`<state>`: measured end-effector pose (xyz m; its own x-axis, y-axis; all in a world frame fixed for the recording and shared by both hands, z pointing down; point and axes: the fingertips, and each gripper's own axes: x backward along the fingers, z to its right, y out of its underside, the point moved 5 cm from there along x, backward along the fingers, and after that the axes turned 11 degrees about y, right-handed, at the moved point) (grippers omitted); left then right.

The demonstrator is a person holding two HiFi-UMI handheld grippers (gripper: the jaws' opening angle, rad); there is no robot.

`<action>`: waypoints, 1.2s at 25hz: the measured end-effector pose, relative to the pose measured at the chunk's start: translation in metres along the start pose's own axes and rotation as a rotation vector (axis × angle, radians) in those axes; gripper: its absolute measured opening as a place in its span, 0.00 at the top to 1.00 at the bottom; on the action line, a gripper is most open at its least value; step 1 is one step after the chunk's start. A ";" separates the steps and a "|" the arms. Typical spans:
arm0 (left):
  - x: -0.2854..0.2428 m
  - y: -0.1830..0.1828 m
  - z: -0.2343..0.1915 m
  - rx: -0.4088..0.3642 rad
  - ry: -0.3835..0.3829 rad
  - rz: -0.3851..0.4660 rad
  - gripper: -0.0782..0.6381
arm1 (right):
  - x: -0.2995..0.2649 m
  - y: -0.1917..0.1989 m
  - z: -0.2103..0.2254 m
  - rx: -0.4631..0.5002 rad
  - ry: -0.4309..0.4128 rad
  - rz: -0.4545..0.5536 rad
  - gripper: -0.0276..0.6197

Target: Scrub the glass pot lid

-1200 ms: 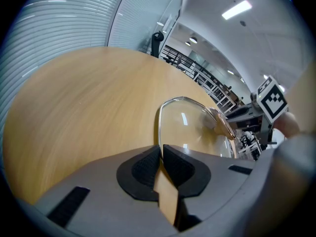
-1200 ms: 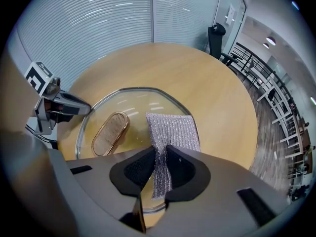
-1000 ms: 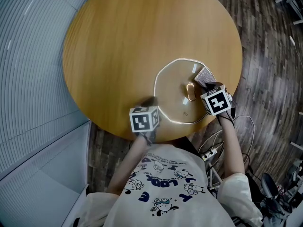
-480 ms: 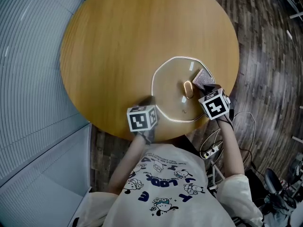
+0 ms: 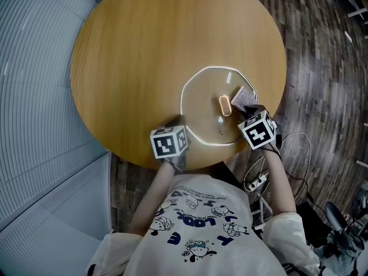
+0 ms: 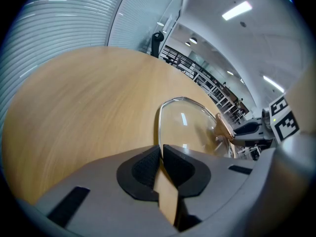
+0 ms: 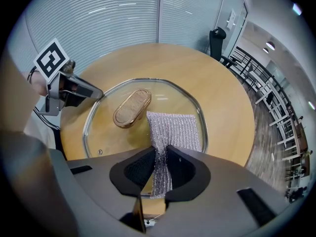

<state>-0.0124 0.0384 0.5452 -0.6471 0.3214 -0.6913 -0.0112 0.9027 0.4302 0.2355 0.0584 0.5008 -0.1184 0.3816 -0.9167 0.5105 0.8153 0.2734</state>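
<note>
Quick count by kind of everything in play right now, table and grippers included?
glass pot lid: 1
silver scrubbing cloth: 1
grippers: 2 (left gripper, right gripper)
wooden table: 1
Total: 5

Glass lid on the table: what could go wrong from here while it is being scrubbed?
1. The left gripper pinches only the thin rim of the glass lid; a hard stroke might pull the rim free, so the lid slides.
2. The lid lies close to the near edge of the table; if it slides, it could go over.
3. The right gripper holds the scrub cloth by a narrow bunched end, which might slip out.
</note>
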 end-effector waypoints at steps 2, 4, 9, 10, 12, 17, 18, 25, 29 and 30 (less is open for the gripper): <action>0.000 0.000 0.000 0.000 0.001 0.000 0.85 | 0.001 0.003 -0.002 0.001 0.003 -0.001 0.84; 0.000 -0.001 0.001 -0.001 0.001 -0.001 0.85 | 0.003 0.004 -0.003 0.002 0.004 -0.003 0.84; 0.003 -0.004 0.001 -0.001 -0.001 -0.002 0.85 | 0.007 0.007 -0.007 -0.003 0.000 -0.004 0.84; 0.002 -0.004 0.001 -0.002 -0.002 -0.001 0.85 | 0.007 0.008 -0.007 -0.005 -0.002 -0.004 0.84; 0.001 -0.005 0.002 -0.002 -0.002 0.000 0.85 | 0.008 0.010 -0.007 -0.009 -0.003 -0.006 0.84; 0.002 -0.005 0.002 -0.002 0.002 -0.003 0.85 | 0.010 0.014 -0.011 -0.018 -0.001 -0.010 0.84; 0.002 -0.004 0.002 -0.002 0.001 -0.003 0.85 | 0.011 0.015 -0.013 -0.020 0.000 -0.010 0.84; 0.002 -0.004 0.002 -0.002 -0.001 -0.001 0.85 | 0.014 0.022 -0.019 -0.034 0.003 -0.017 0.84; -0.001 -0.006 0.006 -0.004 -0.003 -0.004 0.85 | 0.016 0.025 -0.019 -0.040 0.004 -0.023 0.84; -0.001 -0.006 0.006 -0.004 -0.003 -0.004 0.85 | 0.016 0.026 -0.021 -0.041 0.005 -0.025 0.84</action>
<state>-0.0073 0.0339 0.5400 -0.6450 0.3182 -0.6948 -0.0170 0.9030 0.4293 0.2294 0.0947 0.4996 -0.1351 0.3626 -0.9221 0.4718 0.8419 0.2619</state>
